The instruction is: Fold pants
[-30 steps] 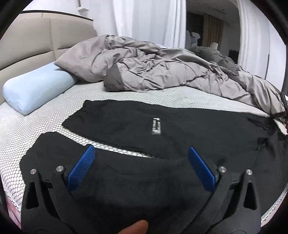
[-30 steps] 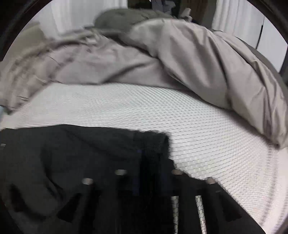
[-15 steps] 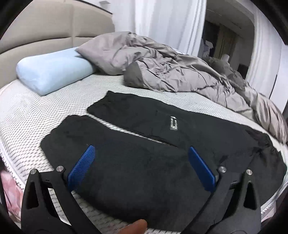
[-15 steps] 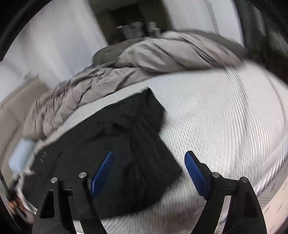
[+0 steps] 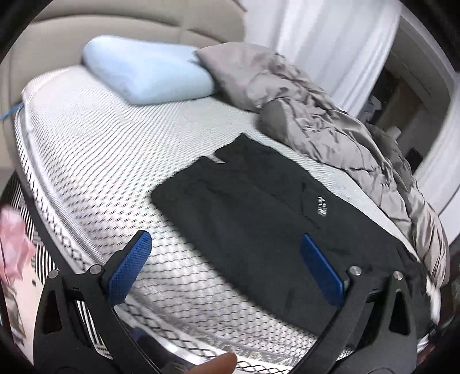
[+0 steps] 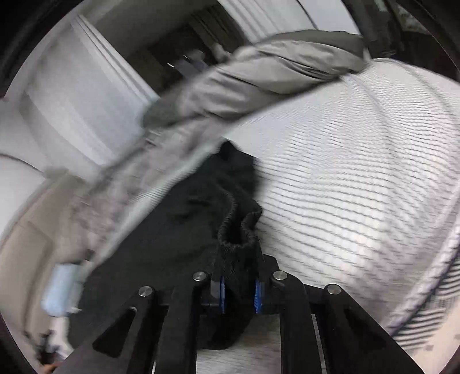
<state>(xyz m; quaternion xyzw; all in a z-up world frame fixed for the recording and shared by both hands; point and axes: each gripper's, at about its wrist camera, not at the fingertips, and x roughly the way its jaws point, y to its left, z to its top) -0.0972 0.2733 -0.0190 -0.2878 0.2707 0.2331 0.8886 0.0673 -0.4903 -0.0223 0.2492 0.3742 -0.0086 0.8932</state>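
Black pants [image 5: 258, 218] lie flat on the white mesh mattress [image 5: 86, 161], their two legs laid side by side, a small white label [image 5: 321, 205] on the upper leg. My left gripper [image 5: 227, 264] is open and empty, above the near edge of the bed beside the leg ends. In the right wrist view my right gripper [image 6: 238, 290] is shut on the bunched elastic waistband [image 6: 240, 230] of the pants [image 6: 172, 230], which trail away to the left.
A light blue pillow [image 5: 149, 74] lies at the beige headboard [image 5: 115, 26]. A rumpled grey duvet [image 5: 330, 126] runs along the far side of the bed and shows in the right wrist view [image 6: 258, 74]. A pink item [image 5: 11, 244] lies off the bed's left edge.
My right gripper has gone from open above the pants to shut on the waistband. My left gripper has pulled back and left, now over the mattress edge instead of the leg.
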